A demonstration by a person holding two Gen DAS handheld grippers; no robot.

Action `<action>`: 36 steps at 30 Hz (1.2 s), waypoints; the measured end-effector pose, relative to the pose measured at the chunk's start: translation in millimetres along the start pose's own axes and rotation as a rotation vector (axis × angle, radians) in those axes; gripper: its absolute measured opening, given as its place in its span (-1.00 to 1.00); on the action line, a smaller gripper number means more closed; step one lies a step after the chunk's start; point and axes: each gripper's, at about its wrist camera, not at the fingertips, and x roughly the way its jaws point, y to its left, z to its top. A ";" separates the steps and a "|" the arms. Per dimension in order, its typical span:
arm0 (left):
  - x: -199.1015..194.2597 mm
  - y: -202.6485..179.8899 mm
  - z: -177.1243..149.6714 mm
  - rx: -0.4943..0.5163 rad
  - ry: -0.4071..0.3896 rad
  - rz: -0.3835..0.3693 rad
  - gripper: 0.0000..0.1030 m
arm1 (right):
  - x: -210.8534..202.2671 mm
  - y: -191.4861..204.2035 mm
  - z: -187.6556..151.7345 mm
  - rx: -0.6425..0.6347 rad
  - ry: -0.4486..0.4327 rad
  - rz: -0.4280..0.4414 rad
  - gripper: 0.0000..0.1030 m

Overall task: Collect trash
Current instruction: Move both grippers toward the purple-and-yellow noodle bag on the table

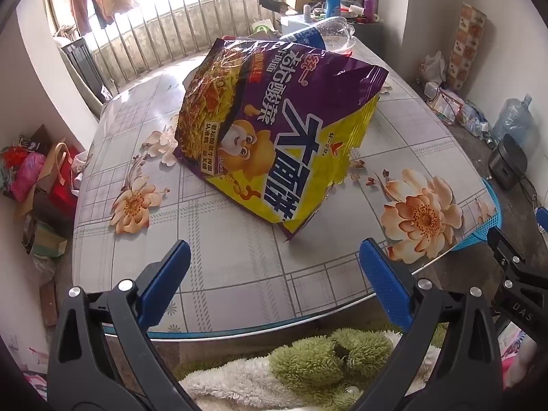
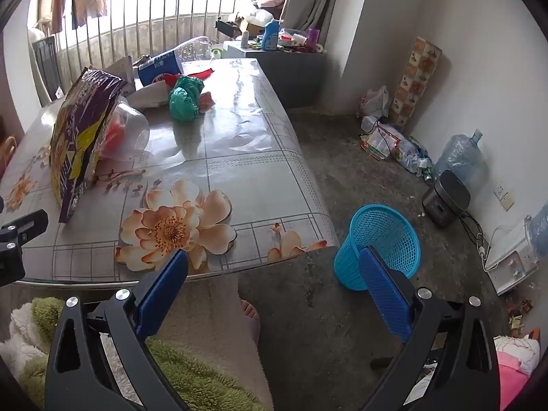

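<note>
A big purple and yellow noodle bag (image 1: 274, 130) stands crumpled on the flowered table (image 1: 219, 267); the right wrist view shows the noodle bag (image 2: 78, 137) edge-on at left. My left gripper (image 1: 274, 274) hangs open over the table's near edge, short of the bag, nothing between its blue pads. Behind the bag lie a clear plastic bottle with a blue label (image 2: 174, 60), a clear jar (image 2: 128, 133) and a green crumpled bag (image 2: 186, 97). My right gripper (image 2: 274, 284) is open over the floor by the table corner (image 2: 322, 239), with a blue mesh bin (image 2: 380, 243) just beyond its right finger.
The blue mesh bin (image 1: 486, 222) stands on the concrete floor off the table's right corner. A dark cooker (image 2: 445, 198), a water jug (image 2: 462, 157) and loose litter line the right wall. A person's foot (image 2: 248, 311) and fleecy clothing lie below the grippers. Bags crowd the floor at left (image 1: 37, 178).
</note>
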 end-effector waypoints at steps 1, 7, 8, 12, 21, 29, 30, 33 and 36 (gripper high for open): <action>0.2 0.3 0.2 -0.001 -0.001 0.000 0.85 | -0.1 -0.2 0.1 0.002 0.000 0.000 0.88; -0.4 0.0 0.2 0.001 -0.004 0.002 0.85 | -0.5 0.6 0.9 0.008 0.003 0.000 0.88; -0.7 -0.2 0.2 0.000 -0.005 0.002 0.85 | -0.3 0.7 0.7 0.010 0.004 0.000 0.88; 3.3 -3.4 3.1 0.000 0.000 -0.002 0.85 | -0.7 2.4 -0.1 0.011 0.003 -0.001 0.88; 2.5 -0.4 0.4 -0.002 0.001 -0.006 0.85 | 2.8 5.0 5.1 0.004 0.000 0.003 0.88; 2.9 0.9 -0.9 -0.004 0.002 -0.010 0.85 | 0.6 -0.7 3.8 0.013 0.005 0.019 0.88; 2.9 1.0 -1.0 -0.005 0.002 -0.010 0.85 | 0.1 -0.6 3.9 0.013 0.005 0.019 0.88; 3.2 2.8 -1.8 -0.009 0.002 -0.011 0.85 | -1.6 -0.1 4.4 0.010 0.000 0.019 0.88; 3.8 4.3 -2.7 -0.011 0.002 -0.013 0.85 | -1.8 0.1 5.6 0.013 -0.001 0.021 0.88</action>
